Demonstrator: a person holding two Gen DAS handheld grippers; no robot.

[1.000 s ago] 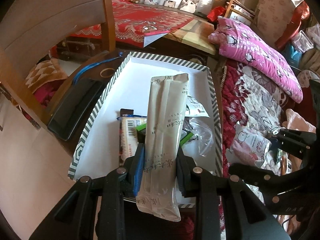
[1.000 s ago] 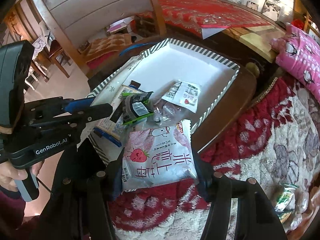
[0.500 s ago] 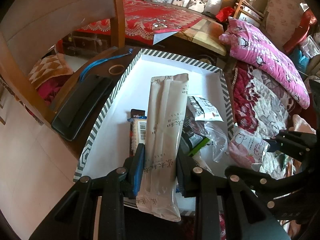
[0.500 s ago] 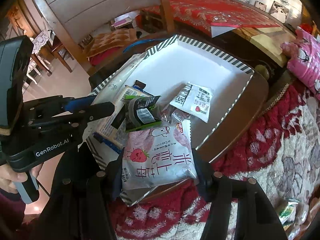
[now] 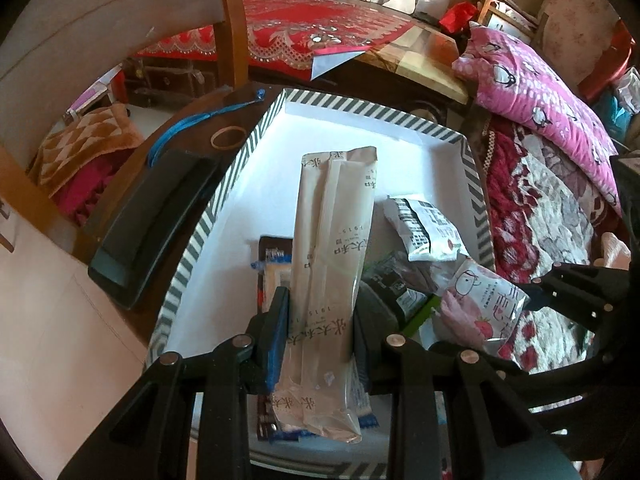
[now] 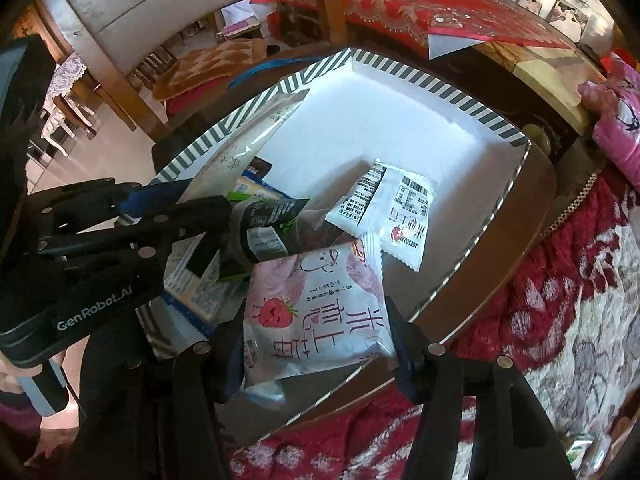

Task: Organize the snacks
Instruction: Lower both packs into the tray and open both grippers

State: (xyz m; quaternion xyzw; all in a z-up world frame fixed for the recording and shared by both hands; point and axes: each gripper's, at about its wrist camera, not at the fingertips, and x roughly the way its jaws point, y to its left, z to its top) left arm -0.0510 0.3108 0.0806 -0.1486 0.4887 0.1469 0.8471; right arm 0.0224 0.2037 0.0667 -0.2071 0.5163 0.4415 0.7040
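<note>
Snacks partly gathered. The left gripper (image 5: 320,328) is clamped on a long beige packet (image 5: 332,264) held over the striped tray (image 5: 400,114); the right gripper (image 6: 316,344) grips a pink strawberry pouch (image 6: 316,316) above the tray's near edge. A white sachet (image 6: 394,208), a dark green pack (image 6: 264,228) and a blue-edged packet (image 6: 200,292) already lie inside. Judged remaining: setting both held items down.

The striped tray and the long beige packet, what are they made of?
The tray looks like thin cardboard: matte white inside, printed grey-and-white stripes on the rim, sharply folded corners. It could be coated paper. The beige packet, held in the left tool, looks like plastic film with a paper-like matte print: it shines in places, crinkles, and has a sealed, crimped end.
</note>
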